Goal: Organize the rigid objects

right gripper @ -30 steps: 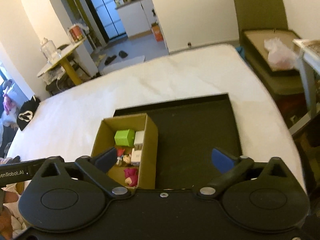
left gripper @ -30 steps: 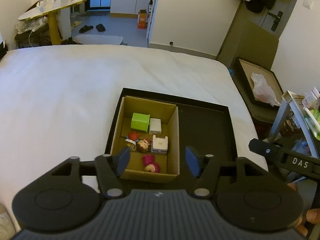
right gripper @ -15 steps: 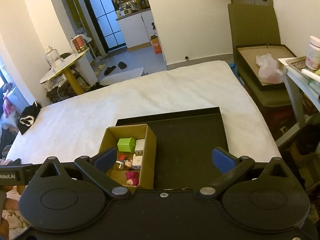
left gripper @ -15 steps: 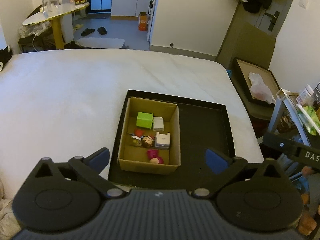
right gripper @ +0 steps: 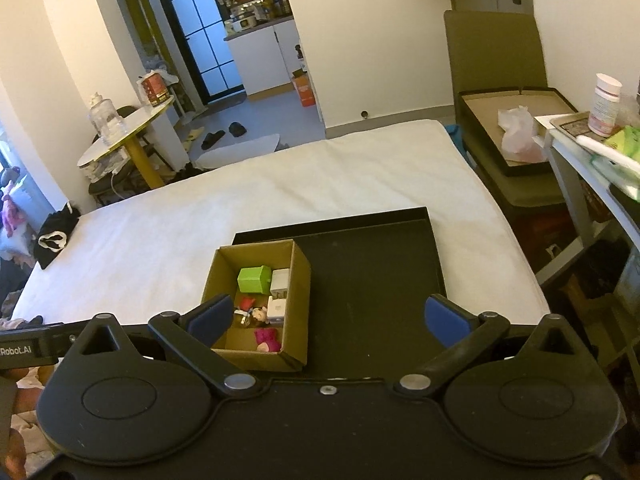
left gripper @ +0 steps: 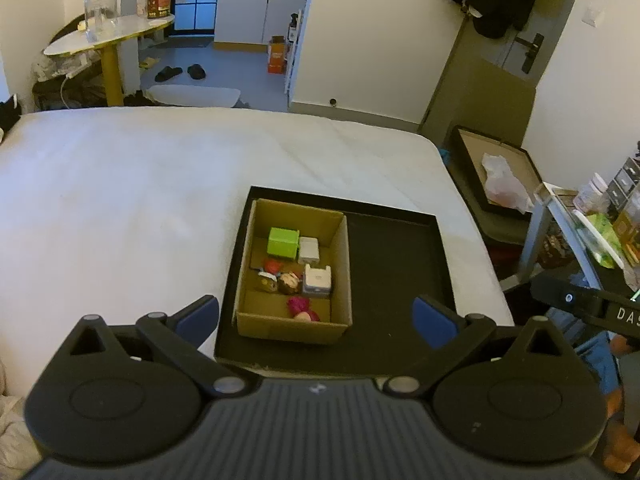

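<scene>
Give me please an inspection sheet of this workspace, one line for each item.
Surface: white bed carrying a black tray.
Job's things: open cardboard box in the tray's left half; inside it a green block, two white cubes, small figures and a pink toy.
Clutter: right half of the tray bare.
Grippers: left gripper open, empty, above the tray's near edge; right gripper open, empty.
Cables: white cable by the round table.
Surroundings: slippers on the floor, flat box with a plastic bag, shelf with bottles.
</scene>
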{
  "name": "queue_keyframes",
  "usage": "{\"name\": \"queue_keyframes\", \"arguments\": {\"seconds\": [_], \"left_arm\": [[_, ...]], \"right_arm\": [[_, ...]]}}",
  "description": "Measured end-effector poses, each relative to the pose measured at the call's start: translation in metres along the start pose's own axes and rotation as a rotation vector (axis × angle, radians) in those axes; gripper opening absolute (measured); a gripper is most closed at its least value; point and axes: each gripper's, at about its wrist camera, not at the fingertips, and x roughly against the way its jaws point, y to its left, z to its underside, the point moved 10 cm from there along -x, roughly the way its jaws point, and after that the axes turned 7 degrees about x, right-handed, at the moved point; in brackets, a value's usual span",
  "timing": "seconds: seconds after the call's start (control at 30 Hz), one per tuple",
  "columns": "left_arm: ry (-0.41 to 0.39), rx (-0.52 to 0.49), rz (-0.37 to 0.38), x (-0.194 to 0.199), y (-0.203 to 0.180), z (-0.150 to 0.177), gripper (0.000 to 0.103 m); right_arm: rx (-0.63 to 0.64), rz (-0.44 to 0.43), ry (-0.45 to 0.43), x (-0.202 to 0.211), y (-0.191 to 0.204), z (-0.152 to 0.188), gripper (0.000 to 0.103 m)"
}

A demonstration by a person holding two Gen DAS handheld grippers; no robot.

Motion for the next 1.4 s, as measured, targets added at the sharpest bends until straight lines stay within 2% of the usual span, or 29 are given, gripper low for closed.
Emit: {"name": "queue_keyframes", "arguments": {"seconds": [0.47, 1.4], "left_arm": [[0.005, -0.03, -0.028, 0.002, 0.012, 0.012, 0.102], [-0.009, -0.07, -0.036, 0.008, 0.011, 0.015, 0.102]], "right_arm": [[0.01, 0.005, 0.005, 0.015, 0.009, 0.02, 0.103], [0.04, -0.006, 0.019, 0.017, 0.022, 0.023, 0.103]]}}
